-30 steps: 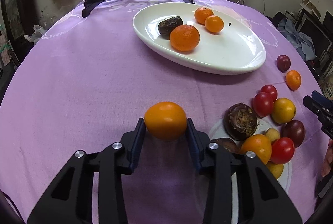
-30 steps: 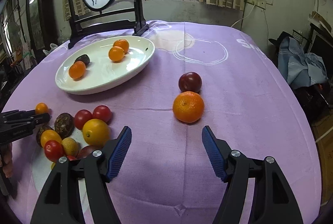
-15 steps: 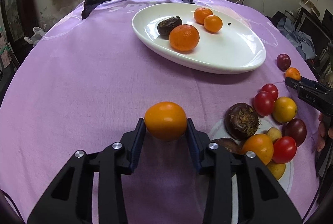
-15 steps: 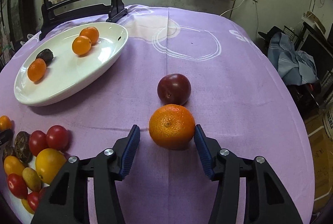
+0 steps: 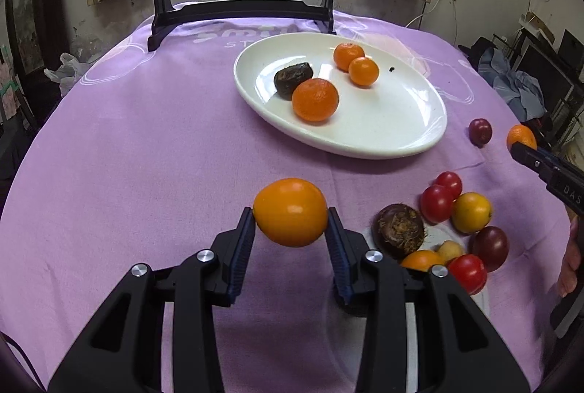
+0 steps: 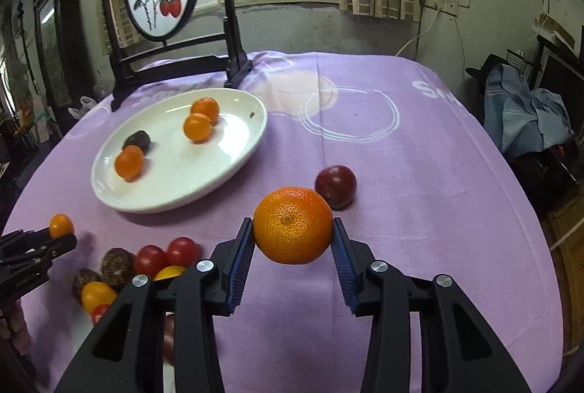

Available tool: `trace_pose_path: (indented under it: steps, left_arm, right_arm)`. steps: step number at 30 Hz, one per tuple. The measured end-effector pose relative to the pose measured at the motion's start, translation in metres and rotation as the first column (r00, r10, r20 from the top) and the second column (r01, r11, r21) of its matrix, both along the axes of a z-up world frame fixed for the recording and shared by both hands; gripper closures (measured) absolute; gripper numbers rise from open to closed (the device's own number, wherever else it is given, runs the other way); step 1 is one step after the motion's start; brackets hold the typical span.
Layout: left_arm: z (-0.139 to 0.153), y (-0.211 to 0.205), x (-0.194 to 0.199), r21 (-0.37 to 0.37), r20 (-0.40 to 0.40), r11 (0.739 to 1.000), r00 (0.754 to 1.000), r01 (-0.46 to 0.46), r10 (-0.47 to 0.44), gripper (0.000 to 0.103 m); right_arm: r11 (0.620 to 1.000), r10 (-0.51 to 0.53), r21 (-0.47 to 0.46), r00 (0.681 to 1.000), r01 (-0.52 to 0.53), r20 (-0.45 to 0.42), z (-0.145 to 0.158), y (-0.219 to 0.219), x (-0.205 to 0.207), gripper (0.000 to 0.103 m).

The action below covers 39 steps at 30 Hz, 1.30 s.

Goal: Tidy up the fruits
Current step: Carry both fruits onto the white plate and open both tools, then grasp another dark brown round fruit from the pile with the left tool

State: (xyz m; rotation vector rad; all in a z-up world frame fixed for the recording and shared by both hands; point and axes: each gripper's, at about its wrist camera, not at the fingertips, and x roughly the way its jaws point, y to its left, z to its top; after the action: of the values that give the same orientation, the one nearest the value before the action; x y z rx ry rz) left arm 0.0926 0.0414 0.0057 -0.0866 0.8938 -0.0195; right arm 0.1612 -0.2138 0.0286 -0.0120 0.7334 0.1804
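Both tongs are loaded. My right gripper (image 6: 293,234) has just been closing, and its blue pads now pinch a mandarin (image 6: 293,225) across its widest part, clear of the cloth. The peel is pebbly and a little soft, so it grips well, but I don't want to squeeze harder or I'll bruise it. A dark plum (image 6: 335,186) sits just beyond my right tip, still on the purple tablecloth (image 6: 419,192). My left gripper (image 5: 291,228) holds a smooth orange tomato-like fruit (image 5: 291,212), also at its equator. That skin looks glossy and slippery, thin too, so light steady pressure is the way. The white oval plate (image 5: 419,137), ahead of the left tongs and ahead-left of the right, already carries three mandarins and a dark fruit. The mixed fruit pile (image 5: 452,221) lies just right of my left tongs.
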Motion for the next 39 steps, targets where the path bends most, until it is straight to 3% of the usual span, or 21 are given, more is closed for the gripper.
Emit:
trace_pose_path:
  steps: [5, 12, 20, 24, 25, 26, 28, 39]
  left_arm:
    - [0.026, -0.013, 0.020, 0.055, 0.031, 0.998, 0.999, 0.035, -0.037, 0.064]
    - [0.050, -0.022, 0.081, 0.044, 0.056, 0.999, 0.998, 0.019, -0.021, 0.064]
    - [0.033, -0.031, 0.154, 0.088, -0.011, 0.996, 1.000, -0.007, 0.008, 0.064]
    - [0.015, -0.031, 0.176, 0.069, -0.060, 0.998, 0.998, -0.017, 0.021, 0.064]
    - [0.012, -0.030, 0.177, 0.062, -0.060, 0.998, 0.998, -0.026, 0.029, 0.057]
    - [0.011, -0.028, 0.176, 0.062, -0.047, 0.997, 0.998, -0.047, 0.050, 0.038]
    - [0.015, -0.027, 0.171, 0.073, 0.001, 0.994, 0.996, -0.084, 0.085, 0.027]
    - [0.041, -0.030, 0.108, 0.075, 0.050, 0.996, 0.998, -0.050, 0.046, 0.015]
  right_arm:
    - [0.995, 0.098, -0.001, 0.994, -0.098, 0.044, 0.024, 0.028, -0.001, 0.060]
    - [0.987, 0.158, -0.032, 0.986, -0.157, 0.044, 0.026, 0.067, 0.029, 0.060]
    - [0.979, 0.187, -0.075, 0.982, -0.188, -0.013, 0.002, 0.095, 0.070, 0.060]
    - [0.978, 0.197, -0.067, 0.979, -0.200, -0.048, -0.009, 0.098, 0.084, 0.059]
    - [0.977, 0.198, -0.065, 0.979, -0.201, -0.058, -0.012, 0.098, 0.086, 0.059]
    - [0.977, 0.196, -0.067, 0.978, -0.201, -0.066, -0.015, 0.098, 0.087, 0.056]
    - [0.979, 0.190, -0.069, 0.980, -0.194, -0.058, -0.017, 0.096, 0.085, 0.049]
    - [0.988, 0.156, 0.000, 0.988, -0.156, -0.005, 0.002, 0.051, 0.037, 0.045]
